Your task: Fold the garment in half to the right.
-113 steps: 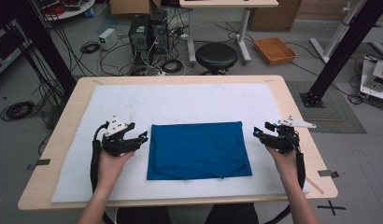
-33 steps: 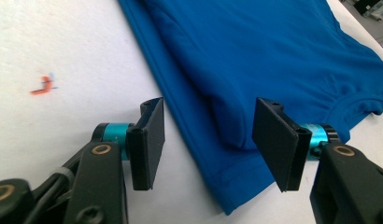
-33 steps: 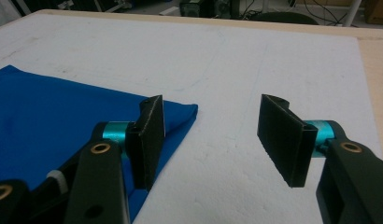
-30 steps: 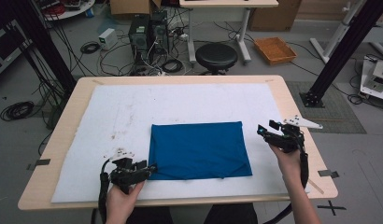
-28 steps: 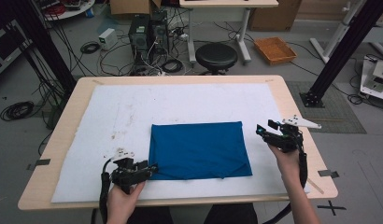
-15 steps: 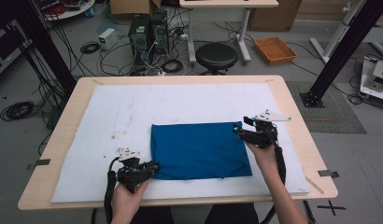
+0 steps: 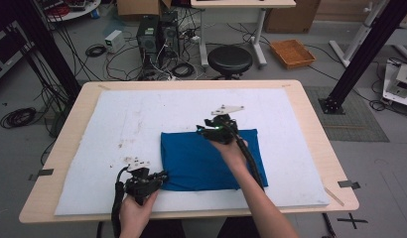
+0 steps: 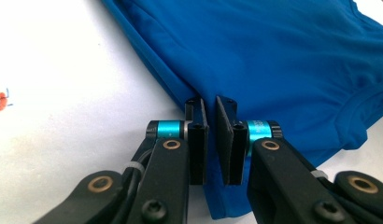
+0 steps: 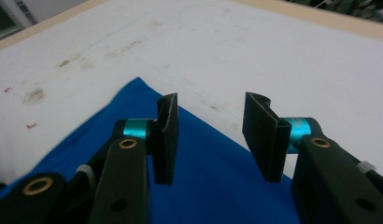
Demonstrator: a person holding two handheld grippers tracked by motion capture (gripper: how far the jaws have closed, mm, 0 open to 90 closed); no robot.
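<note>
A blue folded cloth (image 7: pixel 211 158) lies flat on the white mat (image 7: pixel 142 114). My left gripper (image 7: pixel 162 177) sits at the cloth's near left corner. In the left gripper view its jaws (image 8: pixel 211 105) have just been closing and now pinch the cloth's (image 8: pixel 273 56) edge. My right gripper (image 7: pixel 201 130) hovers at the cloth's far edge, left of the middle. Its jaws (image 9: pixel 210 109) have just been closing but stand open, with the cloth's far edge (image 9: pixel 213 186) under them and nothing pressed between the pads.
The mat covers most of the wooden table (image 7: pixel 310 109), with faint stains at its left. Behind the table on the floor are a black stool (image 7: pixel 230 58), computer towers (image 7: pixel 157 29), cables and an orange tray (image 7: pixel 292 52). Black frame posts stand left and right.
My right gripper has swept left from the cloth's right side to its far edge, its jaws narrowing. The left gripper stayed at the near left corner and closed on the cloth.
</note>
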